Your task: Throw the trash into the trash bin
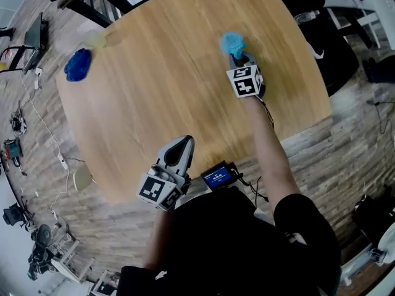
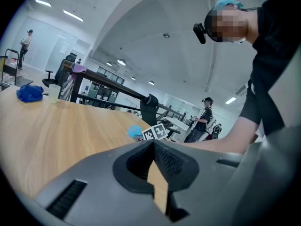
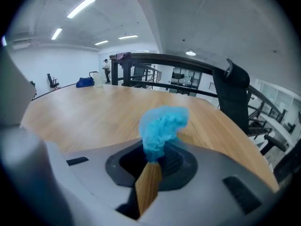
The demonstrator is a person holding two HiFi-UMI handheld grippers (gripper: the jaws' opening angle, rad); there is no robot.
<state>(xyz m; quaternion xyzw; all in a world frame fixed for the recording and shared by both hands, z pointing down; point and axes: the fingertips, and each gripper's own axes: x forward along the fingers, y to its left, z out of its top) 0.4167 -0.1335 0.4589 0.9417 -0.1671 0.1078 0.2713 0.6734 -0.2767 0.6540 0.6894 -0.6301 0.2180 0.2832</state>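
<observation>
R gripper (image 1: 236, 57) (image 3: 155, 157) clenched on soft, crumpled light-blue wad (image 1: 232, 42) (image 3: 162, 126), over far-right part of round, smooth wood-grain table (image 1: 154, 85). L gripper (image 1: 183, 143) (image 2: 153, 147) at table's near edge, grey ribbed jaws pressed together, nothing btwn. Crumpled dark-blue wad (image 1: 78, 65) (image 2: 29, 93) + pale cup (image 1: 94, 39) (image 2: 54, 93) sit far-left on table.

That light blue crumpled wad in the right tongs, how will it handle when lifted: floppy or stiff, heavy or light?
The light blue wad looks thin and crumpled, so it probably squashes and flops. It stands above the right tongs unsupported, so it is likely very light. Its ragged shape makes rolling unlikely.
</observation>
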